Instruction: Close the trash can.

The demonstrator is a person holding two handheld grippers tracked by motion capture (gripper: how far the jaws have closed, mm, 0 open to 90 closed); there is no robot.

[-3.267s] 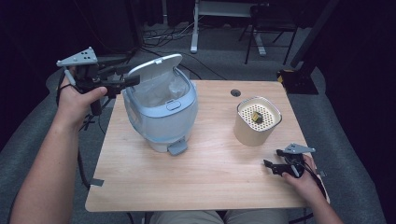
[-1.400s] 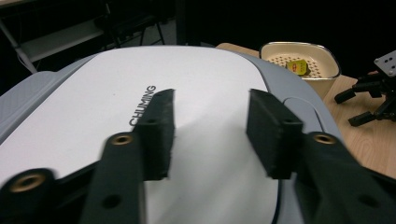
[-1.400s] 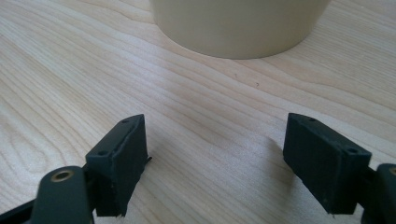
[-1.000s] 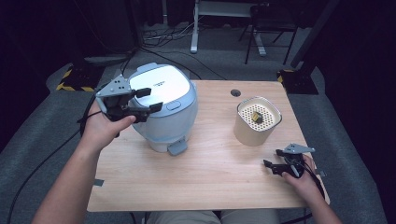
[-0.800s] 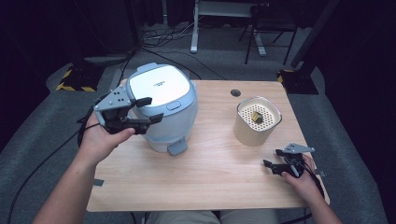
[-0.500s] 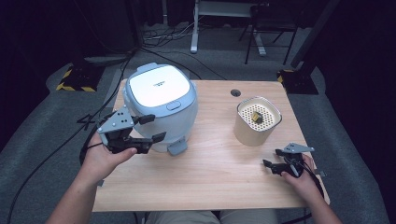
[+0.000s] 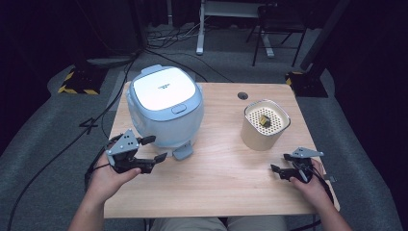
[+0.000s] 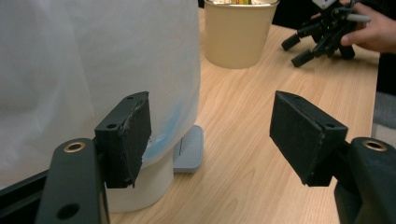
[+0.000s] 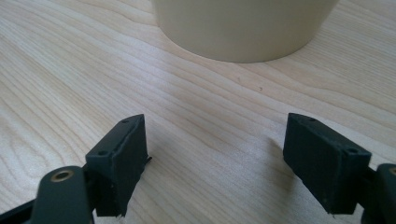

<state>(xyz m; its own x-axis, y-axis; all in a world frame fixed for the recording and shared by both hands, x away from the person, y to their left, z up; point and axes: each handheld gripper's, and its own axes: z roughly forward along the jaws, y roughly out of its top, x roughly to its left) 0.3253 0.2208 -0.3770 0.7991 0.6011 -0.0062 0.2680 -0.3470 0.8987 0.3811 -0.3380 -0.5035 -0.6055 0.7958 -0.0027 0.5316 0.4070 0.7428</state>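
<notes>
- Rice cooker (image 7: pixel 165 106): glossy, rounded pale-blue body with its white lid shut; it stands on the tabletop (image 7: pixel 226 187) at the far left. The closing appears done.
- Your left gripper (image 7: pixel 149 149): low beside the cooker's base, fingers wide and just been opening, holding nothing.
- Your right gripper (image 7: pixel 284 166): resting, fingers wide, empty.
- Cream canister (image 7: pixel 264 124): matte cylinder with a perforated top, untouched.

No text can be read. The cooker (image 7: pixel 166 113) lid carries a small dark printed mark near its centre, toward 12 o'clock from the lid button, too small to make out. The floor at 10 o'clock from the table (image 7: pixel 221 192) bears a yellow-black hazard-stripe marking (image 7: pixel 77 89), without lettering.
</notes>
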